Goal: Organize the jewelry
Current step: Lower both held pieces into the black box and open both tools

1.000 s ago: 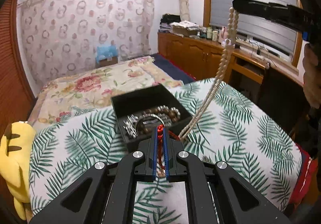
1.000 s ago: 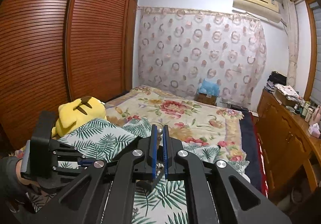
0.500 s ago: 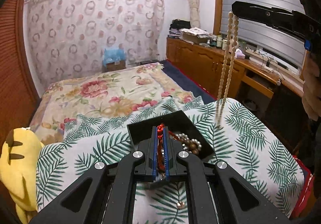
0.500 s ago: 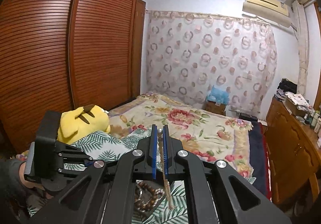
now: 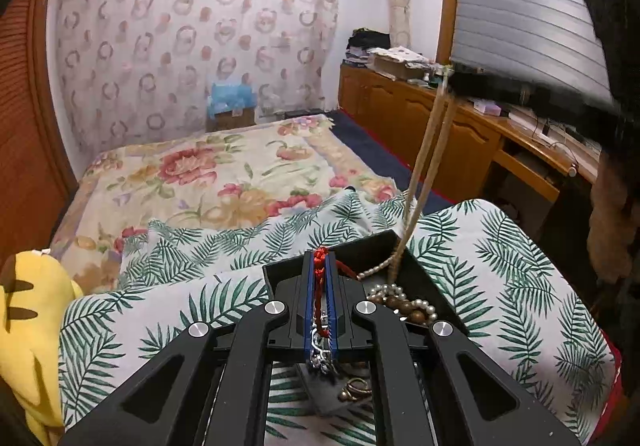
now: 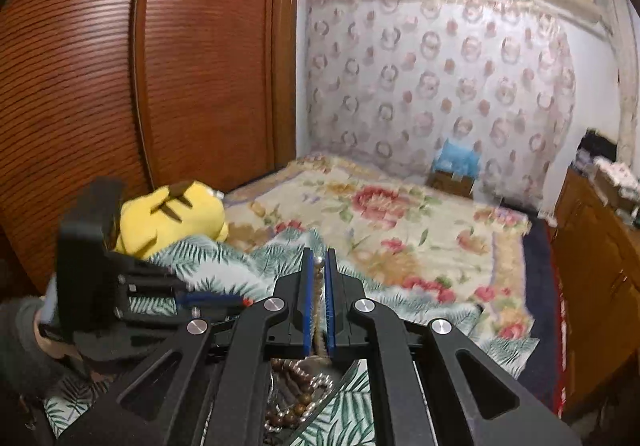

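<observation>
My left gripper [image 5: 319,258] is shut on a red cord bracelet [image 5: 319,288] with a silver chain piece hanging at its near end, held over the black jewelry box [image 5: 424,274]. The box holds brown beads and pearl strands [image 5: 404,304]. My right gripper [image 6: 319,261] is shut on a long cream bead necklace [image 5: 426,162]; it hangs from the right gripper [image 5: 452,76] at the upper right down into the box. In the right wrist view the box's beads [image 6: 298,402] show below the fingers.
The box sits on a palm-leaf cloth [image 5: 500,258] over the bed. A small gold piece [image 5: 354,390] lies on the cloth below my left gripper. A yellow plush toy [image 5: 28,326] lies at the left. A wooden desk [image 5: 480,134] stands at the right.
The right gripper has come lower and the necklace's bottom end now lies in the box instead of hanging beside it. The left gripper has risen and drawn back a little with the red cord.
</observation>
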`<move>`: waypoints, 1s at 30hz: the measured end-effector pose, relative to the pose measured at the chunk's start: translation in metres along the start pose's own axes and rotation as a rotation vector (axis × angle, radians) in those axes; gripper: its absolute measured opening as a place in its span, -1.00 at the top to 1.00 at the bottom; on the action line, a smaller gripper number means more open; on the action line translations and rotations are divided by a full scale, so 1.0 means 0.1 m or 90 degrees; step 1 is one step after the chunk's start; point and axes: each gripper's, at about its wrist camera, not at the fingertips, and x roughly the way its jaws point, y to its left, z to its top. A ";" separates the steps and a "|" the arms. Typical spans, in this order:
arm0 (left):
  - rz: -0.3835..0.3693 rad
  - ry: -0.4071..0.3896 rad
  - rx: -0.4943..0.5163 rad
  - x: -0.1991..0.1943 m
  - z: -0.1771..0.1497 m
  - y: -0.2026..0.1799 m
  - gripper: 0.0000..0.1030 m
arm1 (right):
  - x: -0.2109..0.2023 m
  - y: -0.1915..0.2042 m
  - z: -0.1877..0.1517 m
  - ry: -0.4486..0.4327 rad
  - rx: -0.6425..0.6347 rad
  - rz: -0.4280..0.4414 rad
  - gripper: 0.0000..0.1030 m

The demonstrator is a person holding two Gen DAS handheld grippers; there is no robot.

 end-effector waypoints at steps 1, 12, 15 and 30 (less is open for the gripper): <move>0.000 0.002 0.001 0.02 0.00 0.01 0.91 | 0.07 0.00 -0.07 0.012 0.005 0.006 0.88; -0.007 0.014 0.011 0.23 0.02 0.00 0.91 | 0.47 0.02 -0.61 0.093 0.042 0.033 0.86; -0.007 0.008 0.009 0.23 0.02 -0.01 0.91 | 0.46 0.02 -0.65 0.096 0.046 0.032 0.86; 0.016 -0.004 0.031 -0.15 -0.27 -0.08 -0.41 | -0.10 0.19 -1.12 0.109 0.051 0.025 0.58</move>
